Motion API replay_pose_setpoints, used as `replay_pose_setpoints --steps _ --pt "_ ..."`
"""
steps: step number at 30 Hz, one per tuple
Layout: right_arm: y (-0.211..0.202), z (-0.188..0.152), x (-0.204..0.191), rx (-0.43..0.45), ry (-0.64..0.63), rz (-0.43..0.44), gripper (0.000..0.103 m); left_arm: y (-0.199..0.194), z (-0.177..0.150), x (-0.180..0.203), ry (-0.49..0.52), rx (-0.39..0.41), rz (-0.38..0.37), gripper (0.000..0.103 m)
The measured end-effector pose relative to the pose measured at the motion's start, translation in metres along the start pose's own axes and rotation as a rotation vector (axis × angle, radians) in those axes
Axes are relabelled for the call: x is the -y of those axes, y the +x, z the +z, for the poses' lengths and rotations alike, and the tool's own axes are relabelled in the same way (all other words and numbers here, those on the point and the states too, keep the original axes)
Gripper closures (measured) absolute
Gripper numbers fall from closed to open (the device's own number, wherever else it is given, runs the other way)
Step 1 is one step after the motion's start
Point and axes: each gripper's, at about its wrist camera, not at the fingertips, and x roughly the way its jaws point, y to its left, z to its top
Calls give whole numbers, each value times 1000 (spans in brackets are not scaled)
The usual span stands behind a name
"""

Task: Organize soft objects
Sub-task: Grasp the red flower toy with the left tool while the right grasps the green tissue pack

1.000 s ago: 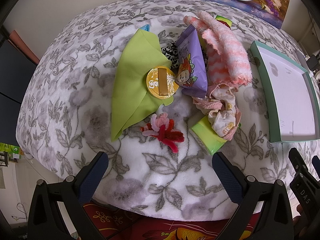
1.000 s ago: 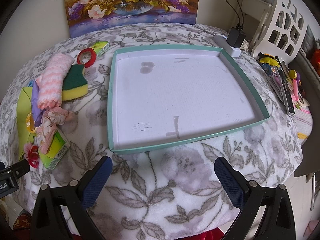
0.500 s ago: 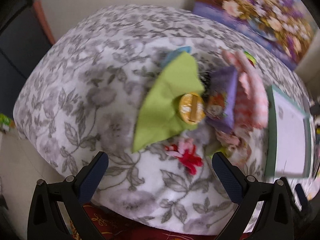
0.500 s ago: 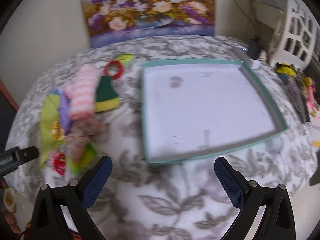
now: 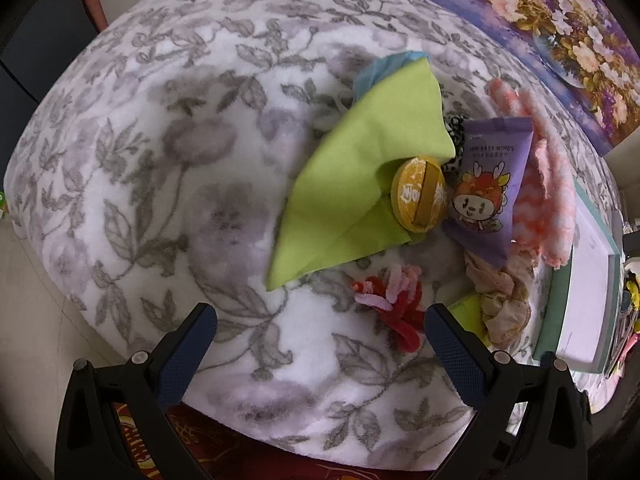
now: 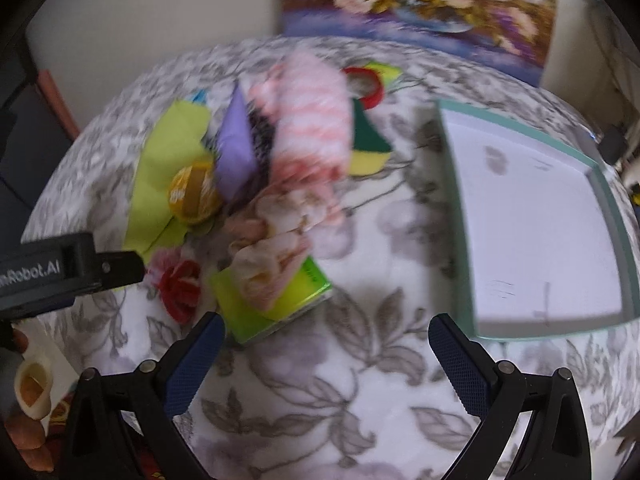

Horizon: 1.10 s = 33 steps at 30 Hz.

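The left gripper [image 5: 320, 344] is spread wide and holds nothing. The right gripper [image 6: 326, 354] is spread wide too, with nothing in it. Both hang over the near edge of the flowery blanket [image 5: 160, 184].

The soft things lie in a messy heap. The big green cloth [image 5: 360, 184] is flat on the blanket, on the left of the heap. A round yellow puck [image 5: 418, 198] sits on its right edge, so the cloth would drag the puck along if pulled. Right of that is a purple pack of baby wipes [image 5: 486, 188], and then a fuzzy pink and white towel [image 5: 548, 200]. Nearer lies a red and pink fuzzy flower [image 5: 394, 300], just beside the left gripper's right finger. A crumpled peach cloth [image 6: 272, 252] rests on a green tissue pack [image 6: 276, 304].

The teal tray [image 6: 460, 208] with the white floor waits on the right, with nothing in it.

I think the fuzzy flower is very light and bendy. It should be easy to pinch in its thick middle. The cloths are floppy, so grab a bunched fold, not a thin edge. The wipes pack looks shiny and may slip.
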Motion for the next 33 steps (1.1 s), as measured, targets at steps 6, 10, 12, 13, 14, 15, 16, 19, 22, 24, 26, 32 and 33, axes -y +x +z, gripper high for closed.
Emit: replay_pose_setpoints --steps 6,10,12,13,14,15,16,19,22,24,26,32,33 --pt "22 4 -8 -53 -36 -1 0 12 12 10 1 -11 5 0" --pt "33 7 -11 -67 -51 3 0 24 17 25 15 -40 -6 0" --pt "36 9 -12 -66 -57 4 0 29 18 30 17 -50 -2 0" --pt "39 10 -14 -66 -61 7 0 31 19 33 18 -57 -1 0" --pt "41 11 -14 -68 -63 8 0 34 20 35 18 -62 -2 1" --pt "42 11 -14 -68 -64 8 0 36 19 36 17 -67 -5 1" --pt "45 13 -14 -67 -65 10 0 39 20 37 16 -76 -8 3" --pt "46 16 -16 -53 -67 24 0 46 16 32 21 -84 -12 12" --pt "46 18 -19 -49 -80 34 6 54 17 34 22 -100 -19 17" --pt "47 18 -21 -53 -90 35 11 59 16 35 14 -112 -30 27" --pt "47 18 -21 -60 -91 39 18 60 14 34 8 -107 -36 32" --pt "40 14 -21 -58 -84 63 31 60 6 43 44 -81 -58 56" --pt "40 13 -19 -60 -80 70 31 59 5 47 51 -78 -61 59"
